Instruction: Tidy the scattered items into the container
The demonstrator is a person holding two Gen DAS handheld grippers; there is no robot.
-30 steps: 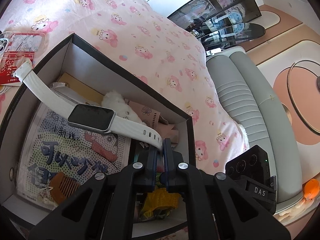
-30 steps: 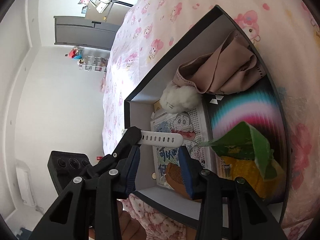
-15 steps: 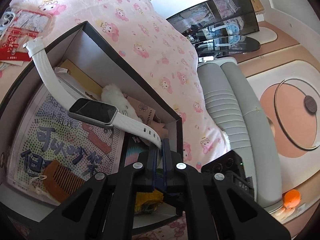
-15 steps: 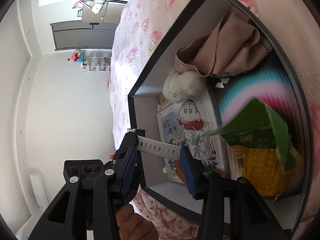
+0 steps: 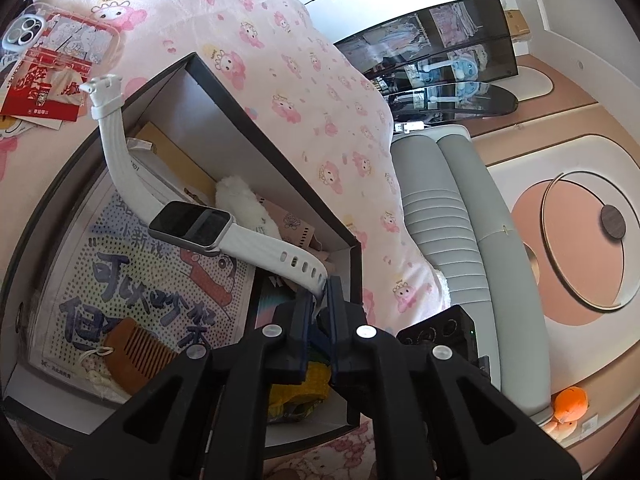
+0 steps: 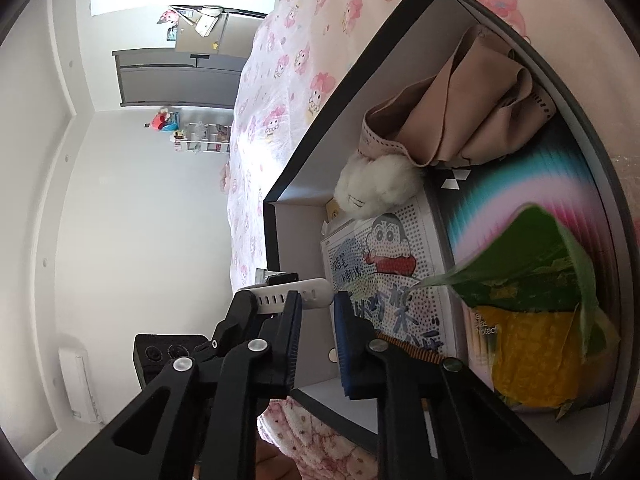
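Observation:
A white smartwatch (image 5: 188, 228) with a dark screen hangs over the black box (image 5: 280, 152), which is white inside. My left gripper (image 5: 320, 300) is shut on the holed end of its strap; the buckle end sticks up past the box's far rim. In the right wrist view the strap tip (image 6: 316, 298) pokes into the narrow gap of my right gripper (image 6: 318, 310). Its jaws are closing, and the blue pads (image 6: 344, 320) do not press on the strap. The box (image 6: 304, 152) holds a cartoon booklet (image 6: 380, 256), a wooden comb (image 5: 136, 344), a white fluffy ball (image 6: 372, 188), beige cloth (image 6: 472, 108) and a green-yellow snack bag (image 6: 532, 320).
On the pink patterned bedspread (image 5: 280, 40), beyond the box, lie a clear phone case (image 5: 68, 32) and a red packet (image 5: 40, 92). A grey padded headboard (image 5: 460, 260) runs along the bed's right side, with an orange plush toy (image 5: 568, 404) beside it.
My right gripper's jaws have narrowed from wide apart to a small gap around the strap tip. The left gripper has shifted slightly and rolled, still holding the watch over the box.

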